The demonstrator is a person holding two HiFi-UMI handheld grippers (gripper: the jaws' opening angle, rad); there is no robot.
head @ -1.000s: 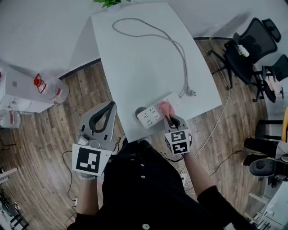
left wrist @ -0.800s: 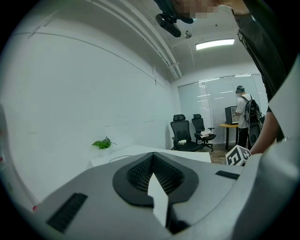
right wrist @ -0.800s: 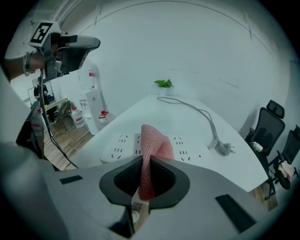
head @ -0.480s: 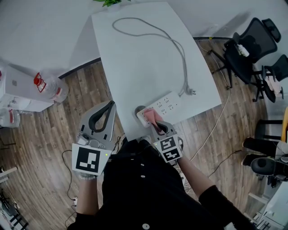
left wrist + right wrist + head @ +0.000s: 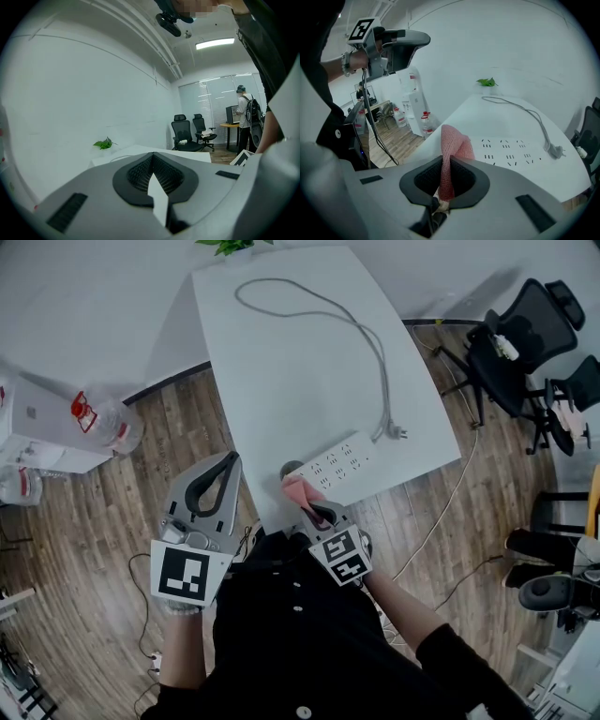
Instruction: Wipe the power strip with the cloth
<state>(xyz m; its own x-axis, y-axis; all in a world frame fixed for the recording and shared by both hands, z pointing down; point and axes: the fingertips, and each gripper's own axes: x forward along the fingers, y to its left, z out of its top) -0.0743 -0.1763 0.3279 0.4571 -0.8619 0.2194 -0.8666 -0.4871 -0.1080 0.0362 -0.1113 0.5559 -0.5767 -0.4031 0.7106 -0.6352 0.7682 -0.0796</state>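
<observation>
On a white table point(image 5: 300, 362), the right gripper point(image 5: 307, 504) pinches a folded pink cloth point(image 5: 295, 488) between its jaws at the near left end of the white power strip point(image 5: 342, 460), which lies close to the table's near edge. From the head view the cloth appears to touch that end, though the contact cannot be made out for certain. The strip's grey cable point(image 5: 375, 343) loops away toward the far side, while the left gripper point(image 5: 228, 460) hovers over the wooden floor point(image 5: 112, 512) left of the table, its jaws pressed together on nothing.
</observation>
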